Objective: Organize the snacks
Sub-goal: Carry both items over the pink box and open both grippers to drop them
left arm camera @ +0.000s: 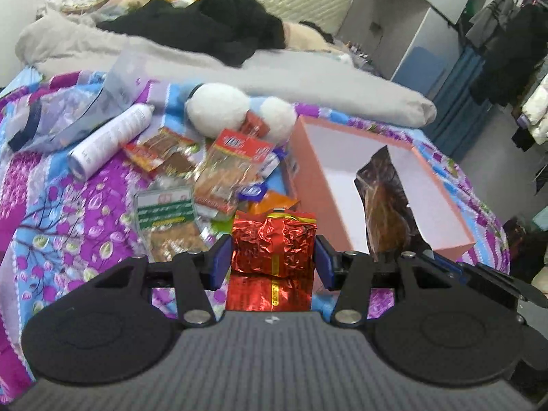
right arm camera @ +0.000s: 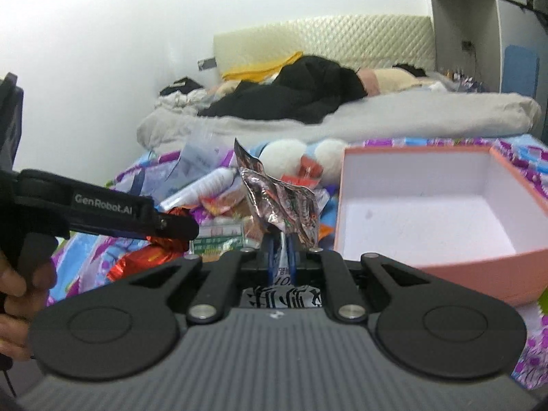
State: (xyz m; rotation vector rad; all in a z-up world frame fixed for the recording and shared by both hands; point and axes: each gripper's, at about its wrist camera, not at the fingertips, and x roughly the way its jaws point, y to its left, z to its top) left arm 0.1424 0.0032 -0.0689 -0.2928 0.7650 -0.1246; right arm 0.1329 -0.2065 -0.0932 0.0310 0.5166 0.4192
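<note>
My left gripper [left arm camera: 273, 255] is shut on a red foil packet [left arm camera: 274, 245], held above the bedspread just left of the pink box [left arm camera: 304, 157]. My right gripper [right arm camera: 281, 250] is shut on a dark brown and silver snack pouch [right arm camera: 281, 202], held upright left of the pink box [right arm camera: 441, 267]; that pouch also shows in the left wrist view [left arm camera: 383, 212] in front of the box. The box is open with a white inside, and no snack shows in it. A pile of snack packets [left arm camera: 222, 164] lies on the bed left of the box. The left gripper and red packet show in the right wrist view [right arm camera: 161, 239].
A white spray can [left arm camera: 109, 137] and a clear plastic bag [left arm camera: 68, 116] lie left of the pile. A white plush toy [left arm camera: 219, 109] sits behind it. Grey bedding and black clothes [left arm camera: 205, 30] cover the far bed. The bed edge drops off at the right.
</note>
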